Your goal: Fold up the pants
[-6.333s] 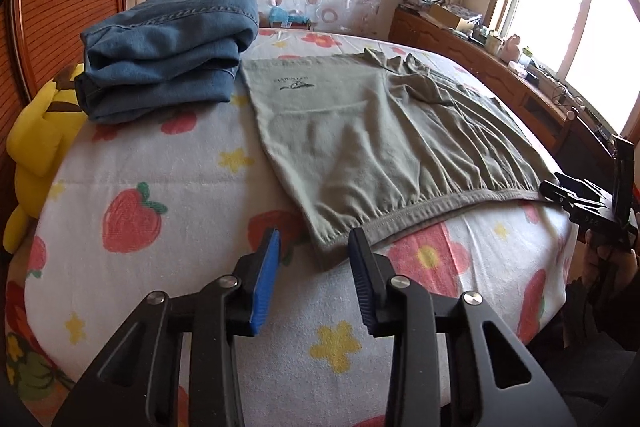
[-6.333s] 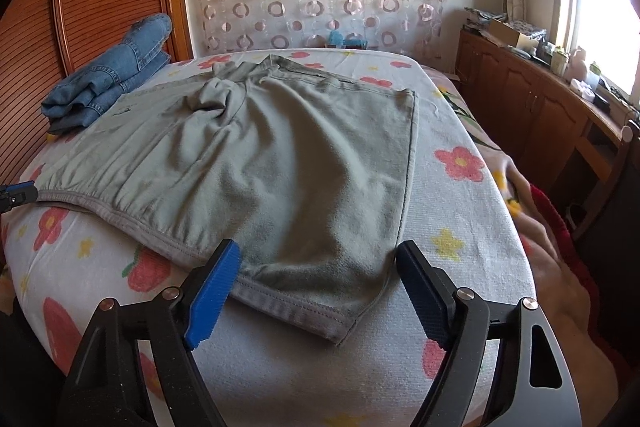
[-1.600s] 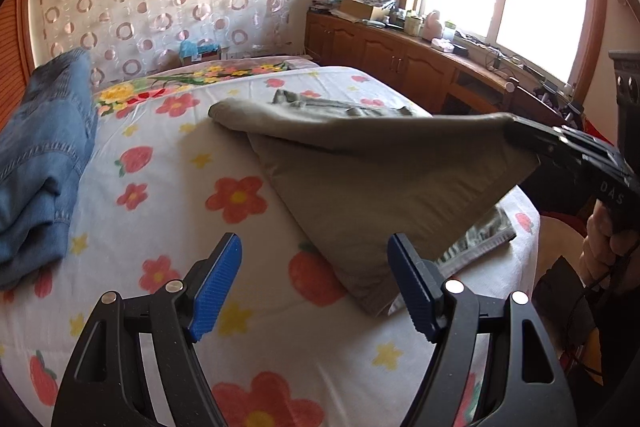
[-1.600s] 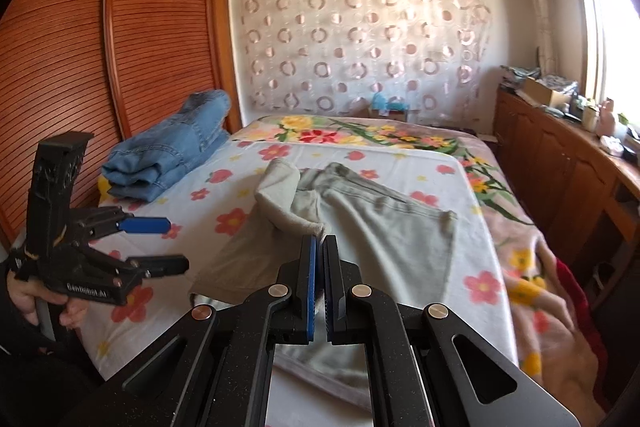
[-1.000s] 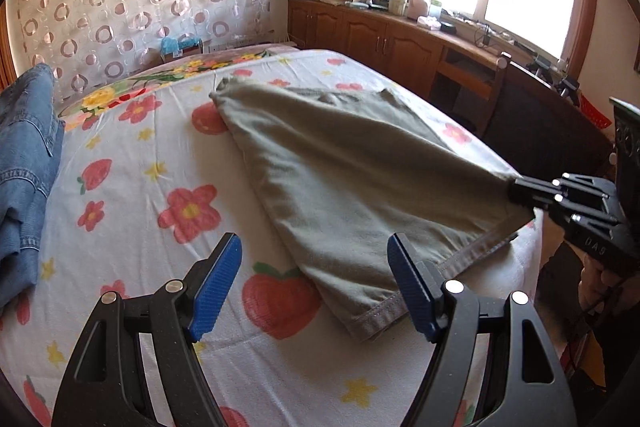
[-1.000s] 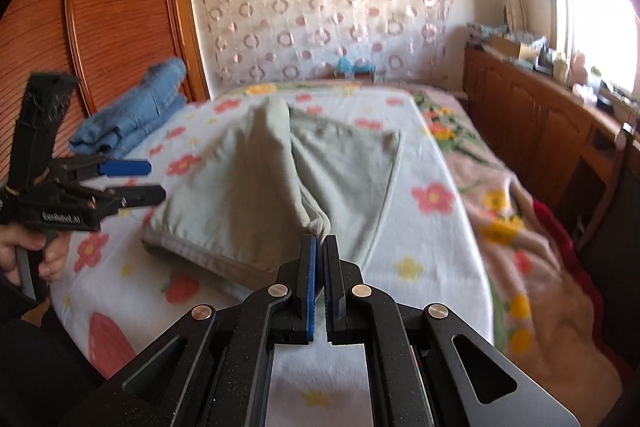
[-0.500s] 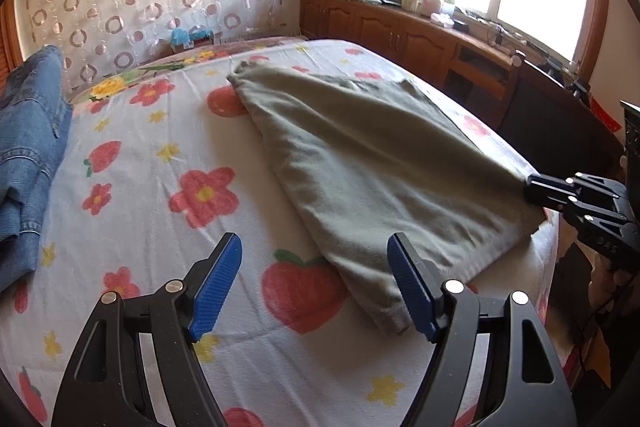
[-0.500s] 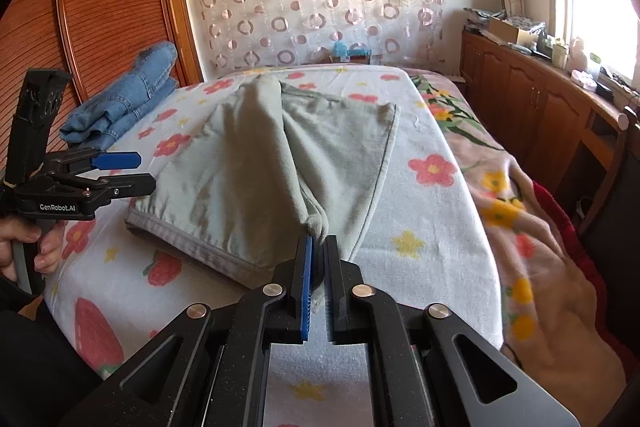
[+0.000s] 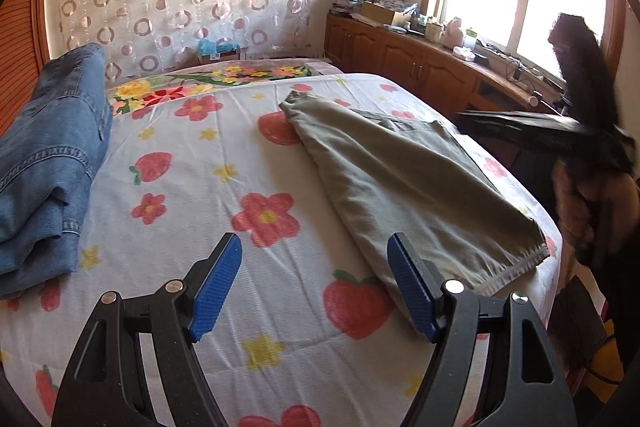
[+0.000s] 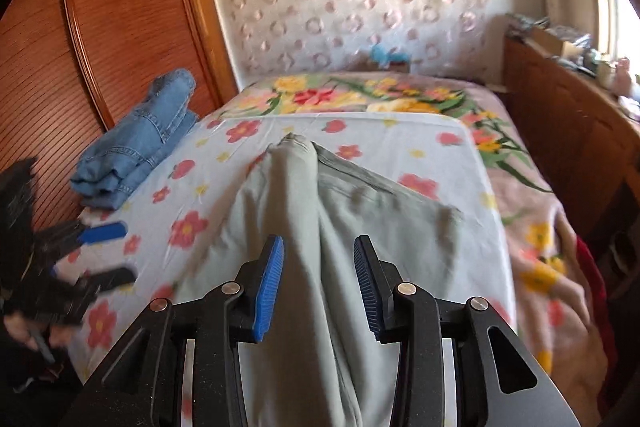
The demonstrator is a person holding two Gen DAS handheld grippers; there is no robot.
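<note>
Grey-green pants lie folded in half lengthwise on the flowered bed sheet, waistband at the near right edge. They also show in the right wrist view, running away from the camera. My left gripper is open and empty above the sheet, left of the waistband. My right gripper is open above the pants, its jaws either side of a raised fold; it appears blurred at the right of the left wrist view.
Folded blue jeans lie at the bed's left side, also in the right wrist view. A wooden wardrobe stands left. A wooden cabinet with clutter runs along the right under the window.
My right gripper has opened and let go of the pants, then lifted up and back. The pants now lie flat, folded in half. My left gripper stays open.
</note>
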